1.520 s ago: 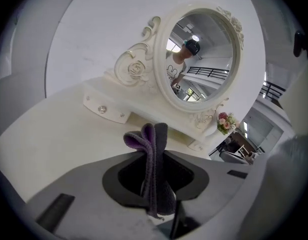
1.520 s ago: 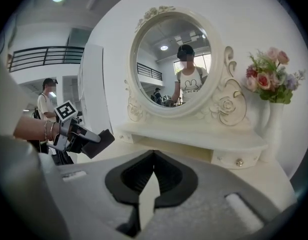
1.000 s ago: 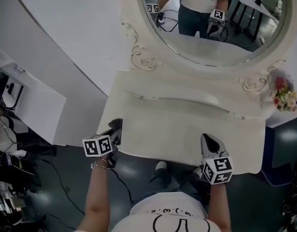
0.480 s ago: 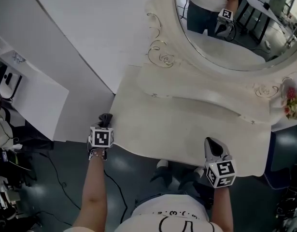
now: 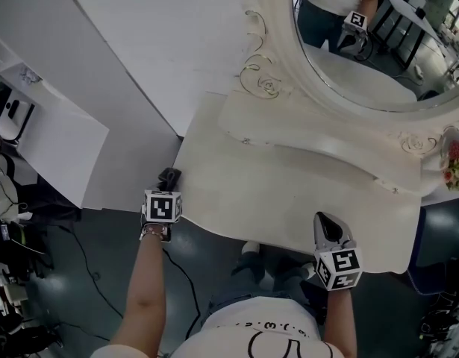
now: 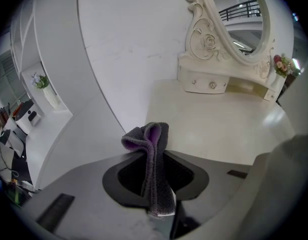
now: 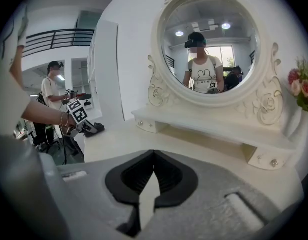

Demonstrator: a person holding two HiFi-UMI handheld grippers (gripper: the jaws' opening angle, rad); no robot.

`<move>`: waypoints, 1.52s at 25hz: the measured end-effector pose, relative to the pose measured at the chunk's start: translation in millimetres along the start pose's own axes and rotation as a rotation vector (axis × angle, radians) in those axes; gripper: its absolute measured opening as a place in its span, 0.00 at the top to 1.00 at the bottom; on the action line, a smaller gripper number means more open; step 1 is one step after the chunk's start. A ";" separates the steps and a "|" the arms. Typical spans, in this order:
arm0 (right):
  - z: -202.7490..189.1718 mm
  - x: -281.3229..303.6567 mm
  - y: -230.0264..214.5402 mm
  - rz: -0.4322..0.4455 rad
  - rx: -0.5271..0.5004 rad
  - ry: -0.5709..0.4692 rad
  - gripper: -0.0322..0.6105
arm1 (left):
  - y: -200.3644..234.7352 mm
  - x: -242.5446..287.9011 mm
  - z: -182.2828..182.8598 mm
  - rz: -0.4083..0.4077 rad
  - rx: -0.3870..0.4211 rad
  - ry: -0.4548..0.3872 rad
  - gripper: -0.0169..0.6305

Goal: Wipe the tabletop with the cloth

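Left tongs [image 5: 169, 176]: pinching the cloth [image 6: 152, 151] between the jaws. A folded loop stands above the pinch and a short tail hangs below. Right tongs [image 5: 325, 218]: pressed together with nothing between them, held at the front edge of the surface [image 5: 289, 192] near its right end, well apart from the left.

Position: the left tongs sit at the left front corner of the surface, with the cloth at that edge. No view settles whether the cloth touches the top.

Step in hand (judgement): bringing the cloth onto the surface for a first pass; wiping not yet begun. To do it well:
- Lower until the free loop flattens on the top, so fabric bears the load and not the jaw tips.
- Tilt so the cloth leads.
- Sweep in overlapping strokes from this corner toward the right.
- Stop short of the raised shelf [image 6: 204, 81] under the mirror [image 5: 378, 51] and of the flowers [image 5: 454, 162].

Cloth: dark grey and thick, with a napped outer face and a purple inner face showing in the fold. It is small, bunched and soft, and likely to creep out of the pinch if dragged hard.
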State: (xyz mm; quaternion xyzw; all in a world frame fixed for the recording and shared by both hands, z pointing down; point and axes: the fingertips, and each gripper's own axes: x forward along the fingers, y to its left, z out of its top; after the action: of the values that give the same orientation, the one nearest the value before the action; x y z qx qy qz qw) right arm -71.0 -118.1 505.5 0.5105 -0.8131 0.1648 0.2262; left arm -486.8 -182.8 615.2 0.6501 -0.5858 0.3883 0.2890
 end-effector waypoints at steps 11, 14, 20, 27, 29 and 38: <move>-5.7 -11.2 -2.4 0.031 -0.024 -0.009 0.95 | -32.2 -4.2 -2.8 -0.069 -0.079 -0.015 0.83; -8.2 -23.3 -14.6 0.015 -0.013 -0.020 0.95 | -45.1 -7.2 -2.6 -0.092 -0.102 -0.010 0.83; -12.3 -49.6 -40.3 -0.021 0.007 -0.052 0.95 | -72.9 -12.8 -5.3 -0.116 -0.122 0.000 0.83; -32.0 -82.3 -68.1 -0.057 0.038 -0.052 0.95 | -102.8 -16.5 -6.9 -0.113 -0.143 0.006 0.83; -38.8 -90.9 -77.7 -0.070 0.054 -0.051 0.95 | -113.1 -17.7 -7.6 -0.116 -0.144 0.008 0.83; -47.0 -114.8 -109.8 -0.085 0.079 -0.081 0.95 | -168.1 -25.6 -9.2 -0.147 -0.134 0.011 0.83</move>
State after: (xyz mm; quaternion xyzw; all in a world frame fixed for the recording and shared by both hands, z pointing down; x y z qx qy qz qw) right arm 81.0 -54.5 487.6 0.5592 -0.7921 0.1664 0.1795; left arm -322.9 -136.8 611.8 0.6684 -0.5596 0.3296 0.3625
